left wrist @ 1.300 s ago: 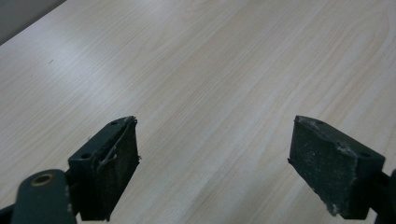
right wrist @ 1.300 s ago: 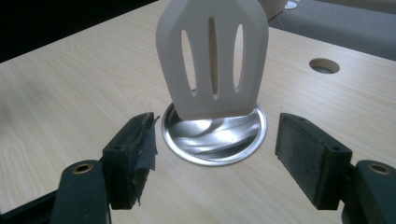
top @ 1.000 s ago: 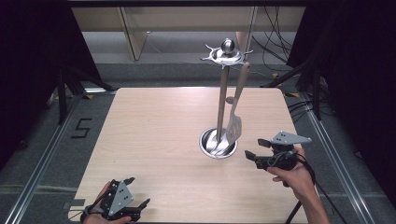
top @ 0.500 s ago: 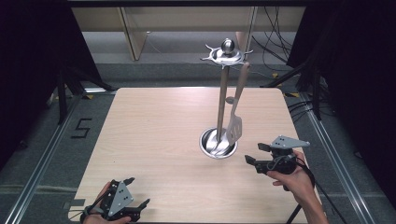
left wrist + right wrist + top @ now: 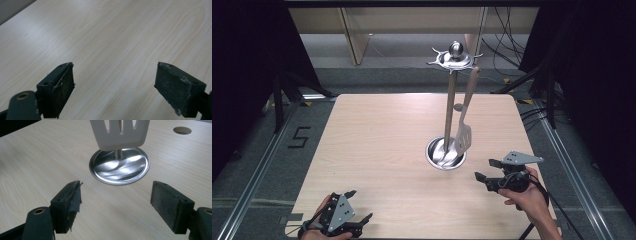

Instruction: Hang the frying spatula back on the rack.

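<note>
Since the earlier frame, my right gripper (image 5: 488, 170) has drawn back from the stand's base toward the near right part of the table (image 5: 377, 150), and its jaws have just been opening wider, with nothing between them. Seen along them in the right gripper view, they stand wide apart, facing the round steel base (image 5: 119, 167) of the utensil stand (image 5: 451, 107) just ahead, without touching it. I see the slotted spatula (image 5: 463, 135) hanging from the stand's top ring, its blade (image 5: 120, 133) hovering just over the dish-shaped base. That stand sits right of the table's centre, upright, with a ball knob on top. My left gripper (image 5: 359, 210) rests at the near left edge of the table, well apart from the stand; its jaws are spread wide over bare wood, holding nothing.
</note>
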Demonstrator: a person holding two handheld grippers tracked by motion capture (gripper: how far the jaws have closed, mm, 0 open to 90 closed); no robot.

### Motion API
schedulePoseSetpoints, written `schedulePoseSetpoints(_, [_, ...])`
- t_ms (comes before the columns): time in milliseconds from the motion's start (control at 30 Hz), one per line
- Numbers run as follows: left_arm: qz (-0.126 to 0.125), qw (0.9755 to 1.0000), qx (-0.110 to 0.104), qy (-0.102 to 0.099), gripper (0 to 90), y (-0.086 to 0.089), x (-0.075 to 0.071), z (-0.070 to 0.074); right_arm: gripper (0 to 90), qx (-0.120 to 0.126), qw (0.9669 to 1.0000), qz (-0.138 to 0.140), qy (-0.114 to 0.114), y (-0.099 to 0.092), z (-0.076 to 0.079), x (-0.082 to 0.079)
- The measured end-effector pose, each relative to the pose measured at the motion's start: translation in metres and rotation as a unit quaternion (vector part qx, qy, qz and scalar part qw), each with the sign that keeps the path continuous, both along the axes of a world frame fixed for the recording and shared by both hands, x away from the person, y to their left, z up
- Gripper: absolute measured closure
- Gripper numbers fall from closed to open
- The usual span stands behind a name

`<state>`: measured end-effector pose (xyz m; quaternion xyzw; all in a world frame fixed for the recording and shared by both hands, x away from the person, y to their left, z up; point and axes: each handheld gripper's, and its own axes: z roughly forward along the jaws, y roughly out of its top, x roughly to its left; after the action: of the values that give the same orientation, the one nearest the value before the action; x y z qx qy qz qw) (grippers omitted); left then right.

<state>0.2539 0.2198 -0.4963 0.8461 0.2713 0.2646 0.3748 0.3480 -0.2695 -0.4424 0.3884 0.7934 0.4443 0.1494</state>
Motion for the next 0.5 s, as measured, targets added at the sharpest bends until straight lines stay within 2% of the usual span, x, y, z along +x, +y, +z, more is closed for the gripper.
schedulePoseSetpoints(33, [0.000,1.0000,0.005,-0.002,15.0,0.0005,0.0004,0.0004,25.6,0.000,1.0000,0.006,-0.007,-0.0008,-0.0011,0.0014])
schedulePoseSetpoints(67, [0.000,1.0000,0.005,-0.003,15.0,0.0005,0.0002,0.0005,25.5,-0.002,1.0000,0.003,0.005,-0.0005,-0.0009,-0.0010])
schedulePoseSetpoints(100, [0.000,1.0000,0.005,-0.002,15.0,0.0004,0.0002,0.0004,25.4,-0.002,1.0000,0.003,0.005,-0.0005,-0.0014,-0.0014])
schedulePoseSetpoints(133, [0.000,1.0000,0.005,-0.003,15.0,0.0002,0.0001,0.0003,25.3,0.008,0.9999,0.004,0.011,0.0005,-0.0025,-0.0021])
schedulePoseSetpoints(167, [0.000,1.0000,0.005,-0.003,15.0,0.0002,0.0001,0.0003,25.3,-0.004,1.0000,0.007,0.001,-0.0013,-0.0027,-0.0016])
schedulePoseSetpoints(200, [0.000,1.0000,0.005,-0.003,15.0,0.0002,0.0001,0.0003,25.2,0.001,0.9999,0.011,0.005,-0.0016,-0.0033,-0.0018])
schedulePoseSetpoints(233, [0.000,1.0000,0.005,-0.002,15.0,0.0001,0.0001,0.0002,25.1,0.001,1.0000,0.008,-0.003,-0.0020,-0.0041,-0.0018])
schedulePoseSetpoints(400, [0.000,1.0000,0.005,-0.001,15.0,-0.0001,0.0000,0.0002,25.0,0.013,0.9998,0.001,0.014,-0.0004,-0.0068,-0.0066])
schedulePoseSetpoints(433, [-0.002,0.9999,0.014,-0.002,15.0,0.0007,0.0002,0.0009,25.0,-0.004,1.0000,0.002,-0.004,-0.0028,-0.0077,-0.0056])
schedulePoseSetpoints(467, [-0.002,0.9999,0.013,0.000,15.0,0.0007,0.0002,0.0008,25.0,0.005,1.0000,0.000,0.008,-0.0016,-0.0086,-0.0074])
schedulePoseSetpoints(500, [0.000,1.0000,0.006,-0.002,15.0,0.0000,0.0000,0.0003,25.0,0.002,1.0000,0.003,0.007,-0.0025,-0.0095,-0.0076])
